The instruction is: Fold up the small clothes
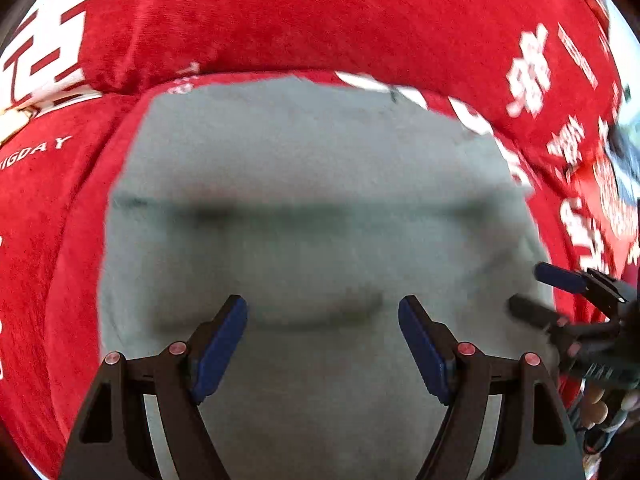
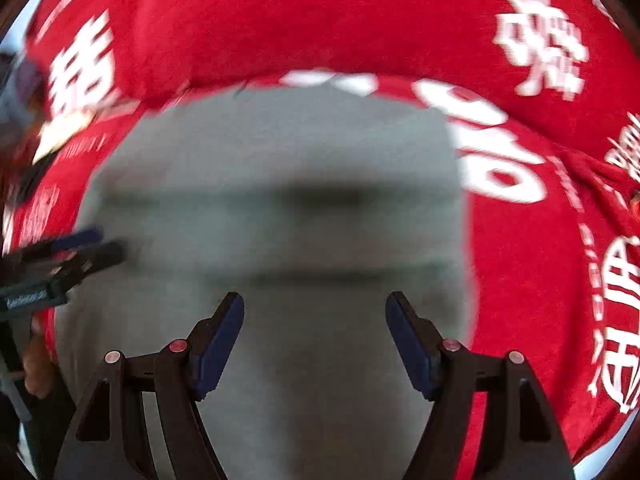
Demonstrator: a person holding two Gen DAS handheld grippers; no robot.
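- Looking through the left wrist view, the left claw (image 1: 322, 326) stands wide apart and holds nothing; its blue pads (image 1: 218, 354) hang over the grey garment (image 1: 312, 168). The garment lies flat on a red printed cloth (image 1: 280, 12), which covers the surface below, so I cannot tell if a bench is under it. A dark fold line crosses the garment from left to right, and the far part looks already doubled.
- At the right side of this view the right claw (image 1: 534, 290) comes in near the garment's right edge. Its two fingers are a little apart, with nothing between them as far as I can see.
- In the right wrist view, the right claw (image 2: 315, 322) is wide too and empty, above the near half of the same garment. The picture is blurred, so fine seams are not readable.
- The garment seems light, soft and limp; it will sag if lifted in the middle. I judge it best to pinch the near corners or the side edges.
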